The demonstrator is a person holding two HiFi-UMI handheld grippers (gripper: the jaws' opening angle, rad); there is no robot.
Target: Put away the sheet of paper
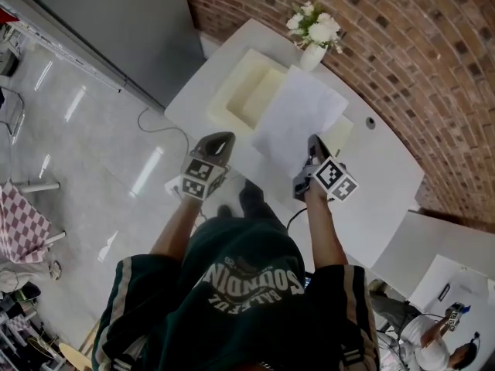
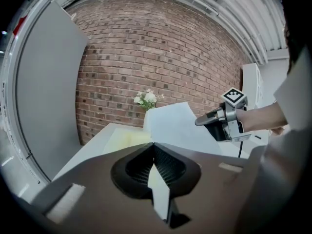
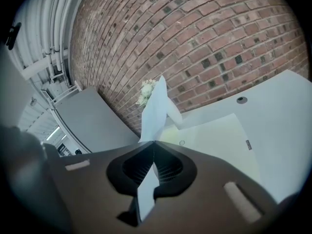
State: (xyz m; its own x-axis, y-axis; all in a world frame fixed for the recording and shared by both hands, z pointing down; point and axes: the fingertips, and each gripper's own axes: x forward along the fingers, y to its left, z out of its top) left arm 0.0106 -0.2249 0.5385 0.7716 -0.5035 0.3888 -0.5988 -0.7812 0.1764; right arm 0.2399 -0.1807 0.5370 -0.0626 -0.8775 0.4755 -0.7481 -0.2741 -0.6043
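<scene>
The white sheet of paper (image 1: 298, 114) is held up above the white table (image 1: 387, 184). My right gripper (image 1: 313, 142) is shut on its near edge. In the right gripper view the sheet (image 3: 157, 108) rises edge-on from the closed jaws of that gripper (image 3: 154, 143). My left gripper (image 1: 223, 139) hangs to the left of the sheet over the table's near edge, jaws together, with a small gap between it and the paper. The left gripper view shows the sheet (image 2: 173, 126) just beyond the left gripper (image 2: 153, 144), pinched by the right gripper (image 2: 207, 121).
A cream tray (image 1: 246, 91) lies on the table under the sheet's far-left side, and a flat cream folder (image 3: 219, 140) lies to the right. A white vase of flowers (image 1: 313, 35) stands by the brick wall. A second table (image 1: 452, 257) and a seated person (image 1: 437, 338) are at the lower right.
</scene>
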